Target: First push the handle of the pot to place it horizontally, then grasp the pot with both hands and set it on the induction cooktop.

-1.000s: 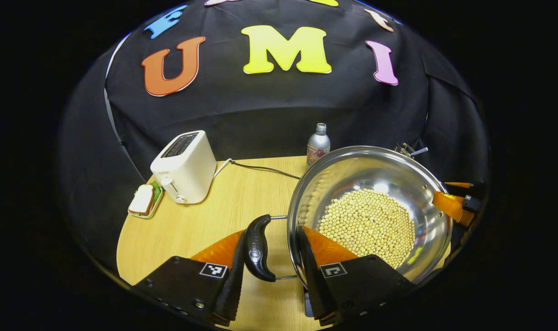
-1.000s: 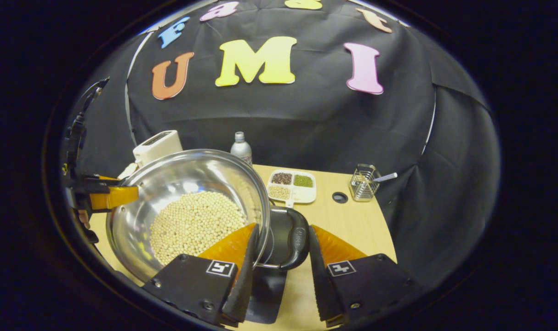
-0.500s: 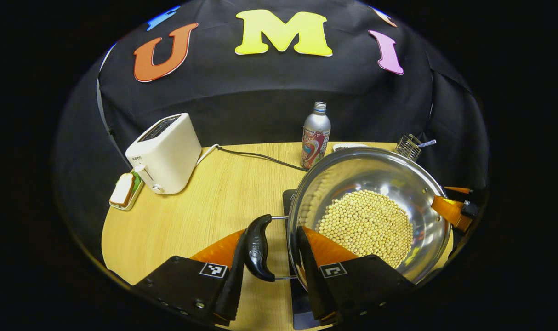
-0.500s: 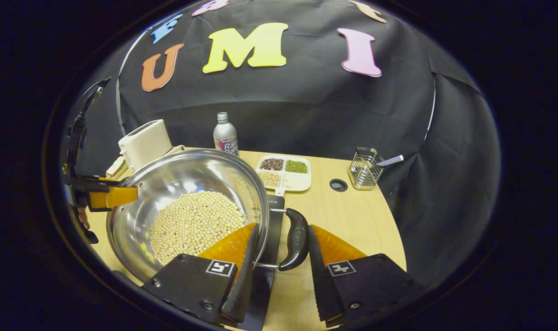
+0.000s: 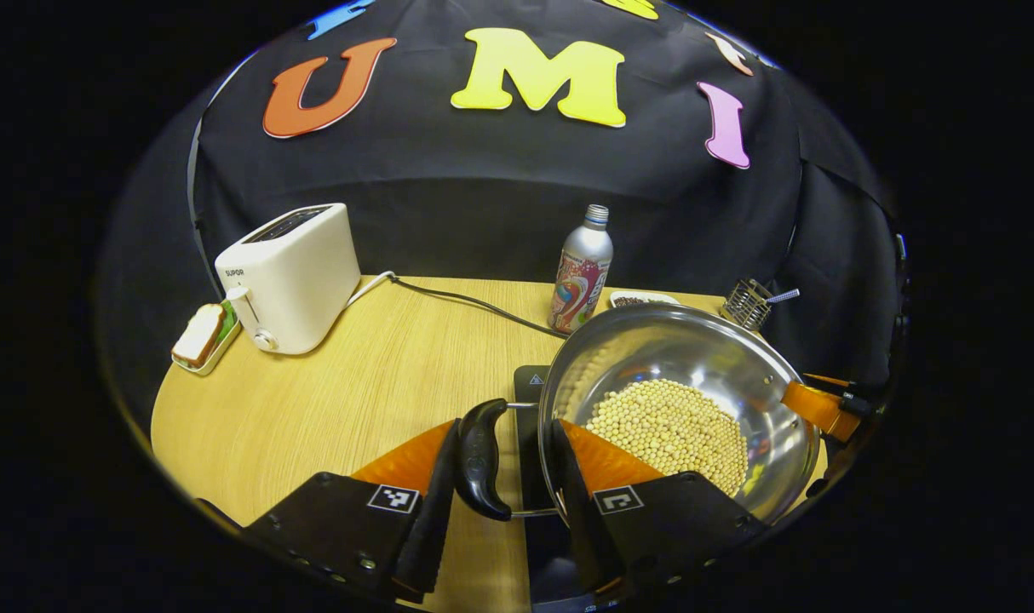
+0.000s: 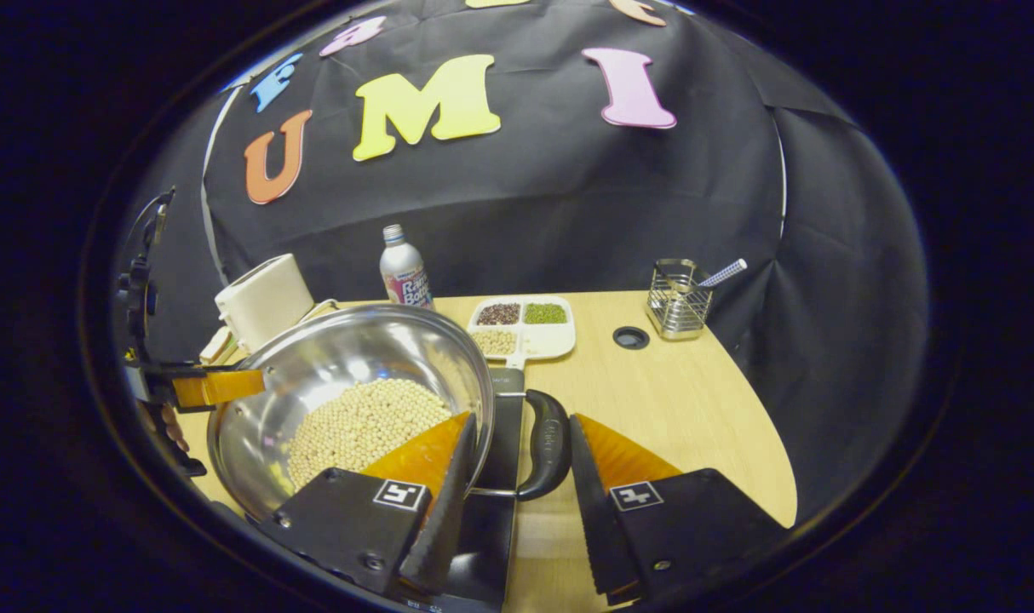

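Two neighbours: toaster (image 5: 291,277), bottle (image 5: 580,269).

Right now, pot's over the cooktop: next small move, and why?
Probably lower it straight down. The left gripper and right gripper each straddle a handle, and the pot of beans hangs over the black cooktop, apparently not seated yet.
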A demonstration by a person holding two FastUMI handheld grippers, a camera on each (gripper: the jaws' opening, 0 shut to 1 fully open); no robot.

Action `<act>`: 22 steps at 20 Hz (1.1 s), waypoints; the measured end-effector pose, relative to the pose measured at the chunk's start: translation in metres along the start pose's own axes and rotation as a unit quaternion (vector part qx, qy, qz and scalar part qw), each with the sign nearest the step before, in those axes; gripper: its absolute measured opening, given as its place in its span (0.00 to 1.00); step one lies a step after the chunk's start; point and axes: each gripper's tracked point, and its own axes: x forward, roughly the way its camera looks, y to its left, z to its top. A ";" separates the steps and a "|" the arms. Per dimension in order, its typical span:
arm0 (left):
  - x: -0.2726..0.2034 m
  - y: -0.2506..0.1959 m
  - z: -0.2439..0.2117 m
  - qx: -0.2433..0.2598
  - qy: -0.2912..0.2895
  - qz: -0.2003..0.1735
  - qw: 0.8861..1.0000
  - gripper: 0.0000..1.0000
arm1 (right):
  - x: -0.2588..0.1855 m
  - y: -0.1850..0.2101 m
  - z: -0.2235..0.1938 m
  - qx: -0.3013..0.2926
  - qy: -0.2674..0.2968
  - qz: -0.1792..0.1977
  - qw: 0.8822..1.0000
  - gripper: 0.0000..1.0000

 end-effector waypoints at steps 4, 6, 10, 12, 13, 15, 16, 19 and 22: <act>0.000 0.005 0.011 -0.064 -0.060 -0.019 0.996 0.71 | -0.007 0.004 -0.003 0.001 -0.015 0.026 1.000 0.75; -0.005 0.014 0.014 -0.092 -0.084 -0.023 0.992 0.92 | -0.013 0.005 -0.004 -0.006 -0.027 0.033 0.999 0.80; -0.035 0.024 0.021 -0.108 -0.126 -0.037 0.985 0.95 | -0.032 0.008 -0.003 -0.006 -0.062 0.032 0.998 0.92; -0.056 0.027 0.016 -0.095 -0.137 -0.029 0.986 0.95 | -0.041 0.003 0.000 -0.004 -0.079 0.012 0.997 0.92; -0.067 0.030 0.014 -0.087 -0.144 -0.020 0.986 0.95 | -0.047 -0.001 0.000 -0.005 -0.081 -0.001 0.997 0.92; -0.090 0.031 0.009 -0.065 -0.151 -0.009 0.986 0.95 | -0.064 0.001 -0.003 0.002 -0.084 -0.007 0.996 0.92; -0.102 0.033 0.007 -0.057 -0.156 0.000 0.986 0.95 | -0.074 0.001 -0.004 0.004 -0.089 -0.008 0.996 0.92; -0.135 0.037 0.004 -0.048 -0.174 0.016 0.983 0.96 | -0.107 0.009 -0.001 0.001 -0.115 -0.001 0.993 0.93; -0.164 0.030 0.002 -0.049 -0.191 0.015 0.980 0.96 | -0.140 0.017 0.001 -0.009 -0.142 -0.002 0.990 0.94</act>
